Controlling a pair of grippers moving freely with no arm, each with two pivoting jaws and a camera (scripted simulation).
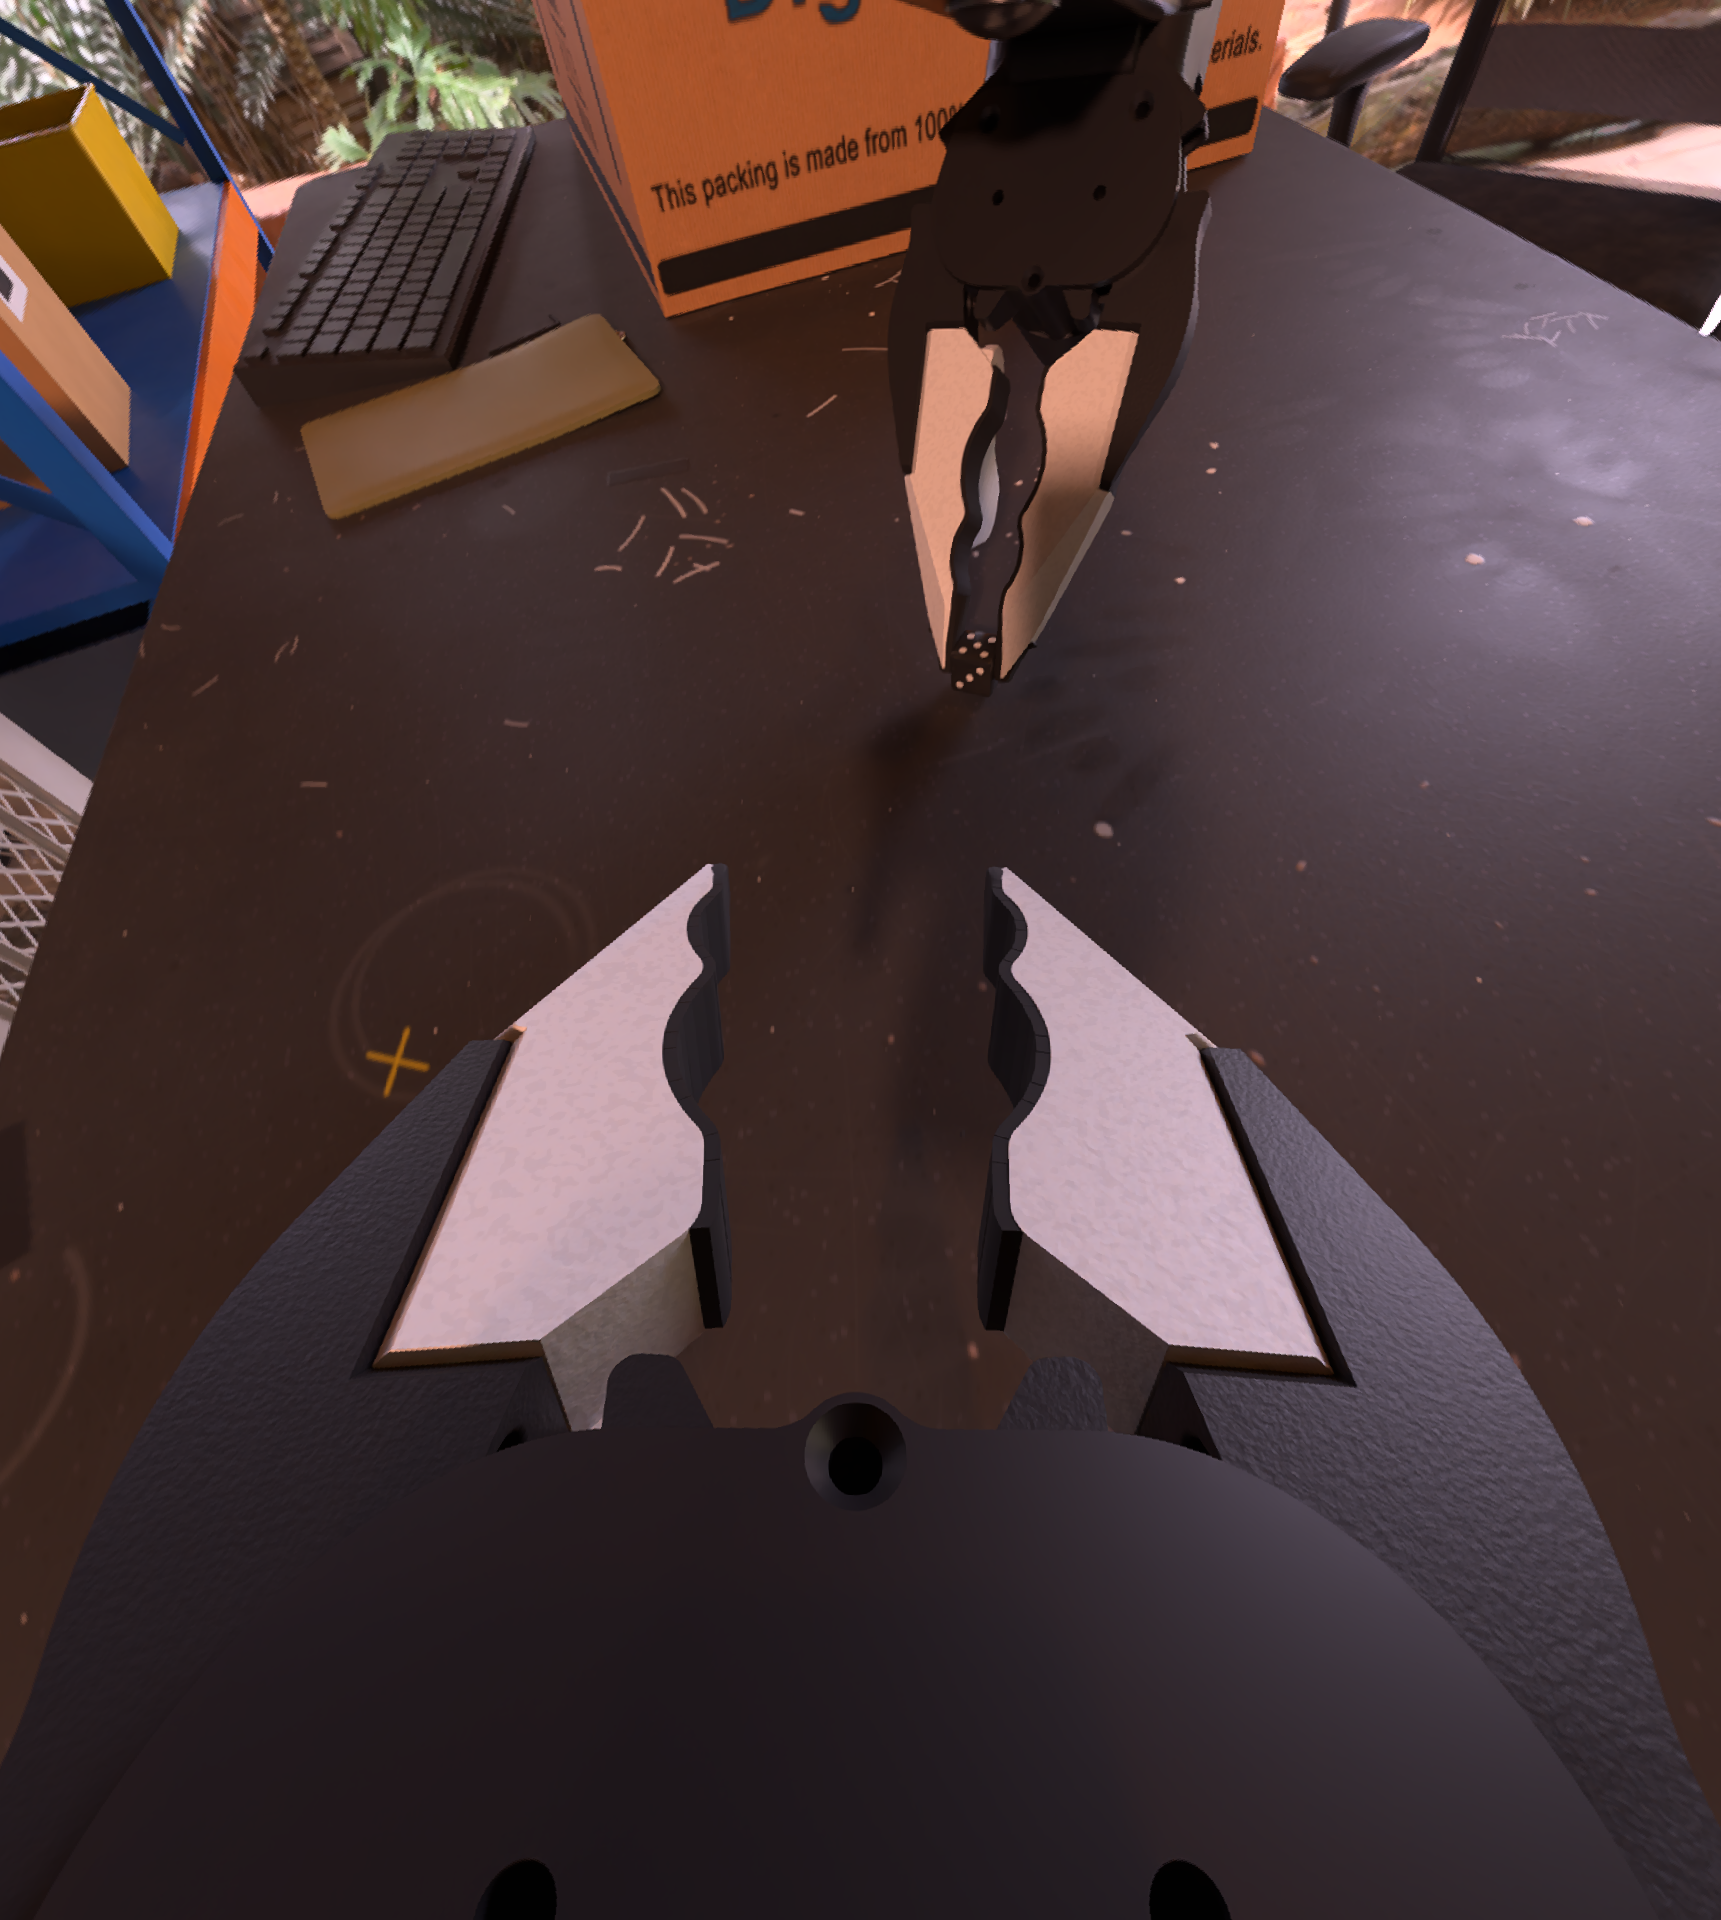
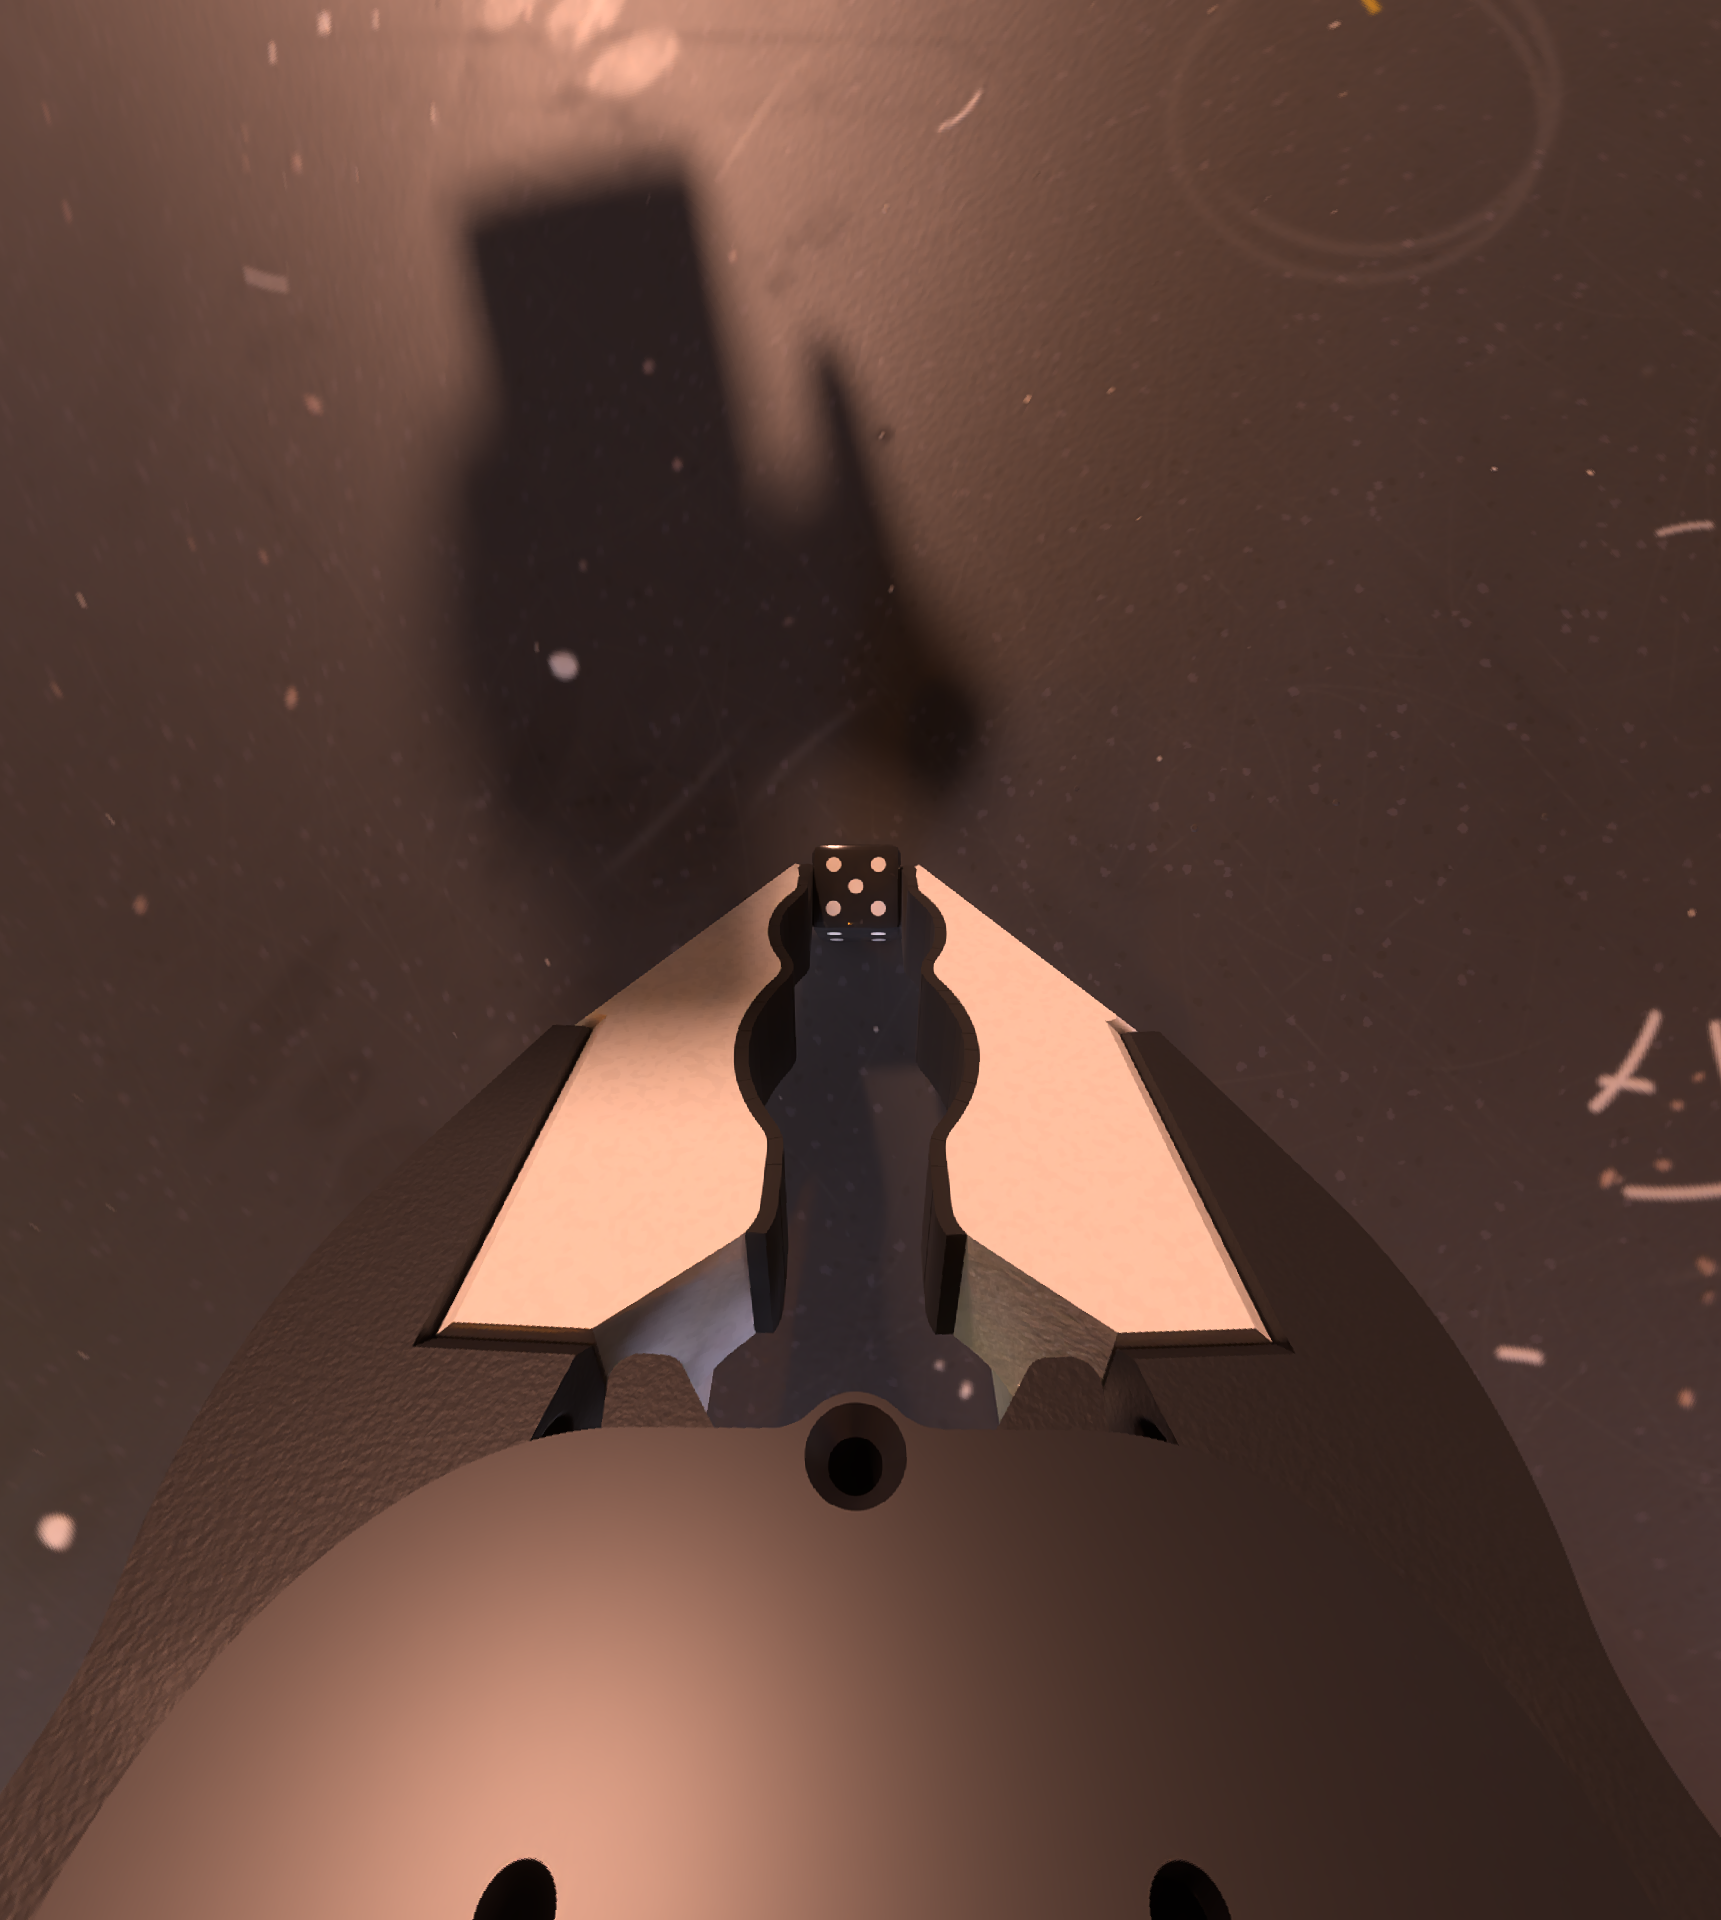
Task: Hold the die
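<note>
In the left wrist view, the left gripper hangs released above the dark scuffed table, nothing between its fingers. Farther off, the right gripper points down, pinching the small black die with pale pips at its fingertips. A black keyboard and orange cardboard box lie beyond.

In the right wrist view, the right gripper is grasping the die at its tips, above the table.

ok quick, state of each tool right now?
Left tool: open, holding nothing, above the table.
Right tool: closed on the die, pinched at its fingertips, lifted off the table.
</note>
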